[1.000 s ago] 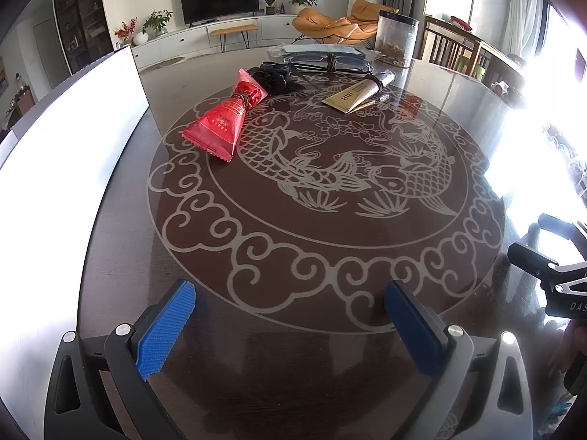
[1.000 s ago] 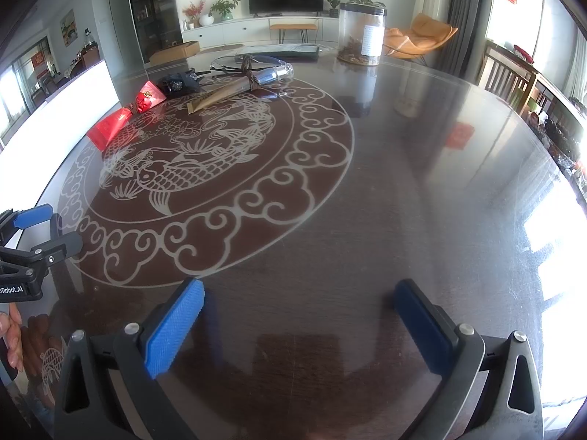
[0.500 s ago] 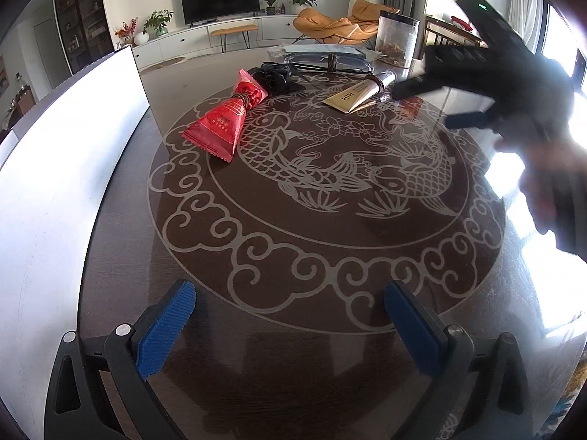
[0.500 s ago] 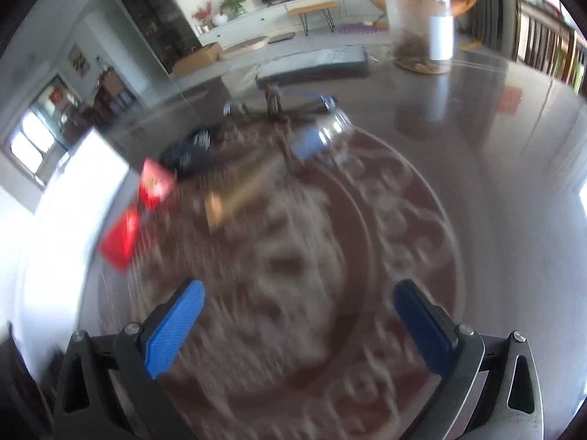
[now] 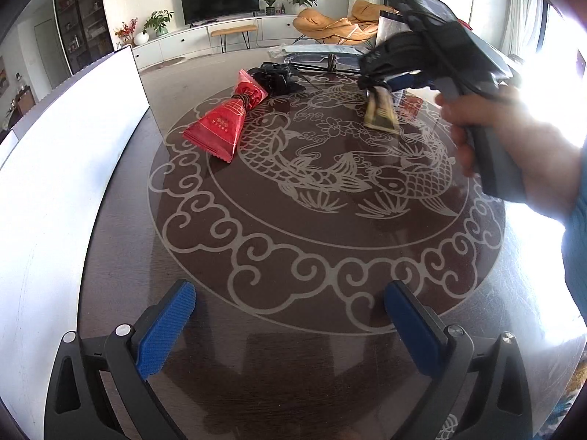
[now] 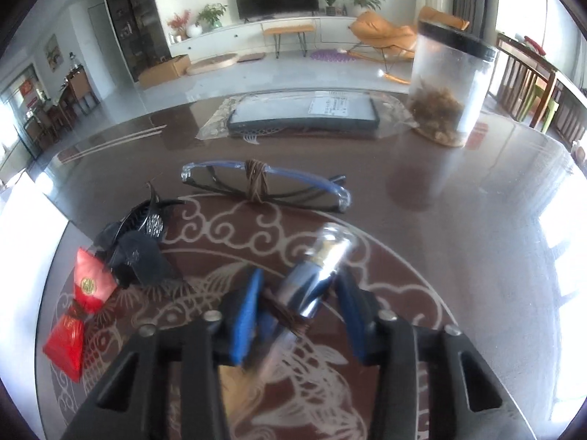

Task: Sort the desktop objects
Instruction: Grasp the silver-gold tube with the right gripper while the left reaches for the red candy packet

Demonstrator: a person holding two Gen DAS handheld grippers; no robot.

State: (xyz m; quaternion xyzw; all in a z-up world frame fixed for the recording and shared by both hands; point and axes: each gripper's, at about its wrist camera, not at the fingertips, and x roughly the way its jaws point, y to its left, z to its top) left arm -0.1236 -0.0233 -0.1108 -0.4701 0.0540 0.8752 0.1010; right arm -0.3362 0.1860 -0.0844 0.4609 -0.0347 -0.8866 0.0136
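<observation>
The tube's (image 6: 319,278) lower end blurs away behind the right tongs (image 6: 299,315).

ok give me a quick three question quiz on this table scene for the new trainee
1. True or false: the left gripper holds something.
2. What sits between the fingers of the right gripper? A red packet, B tube, C hair clip.
3. What is wrapped around the glasses?

Key: 1 false, it is open and empty. 2 B, the jaws are closing on it. 3 a brown band.
</observation>
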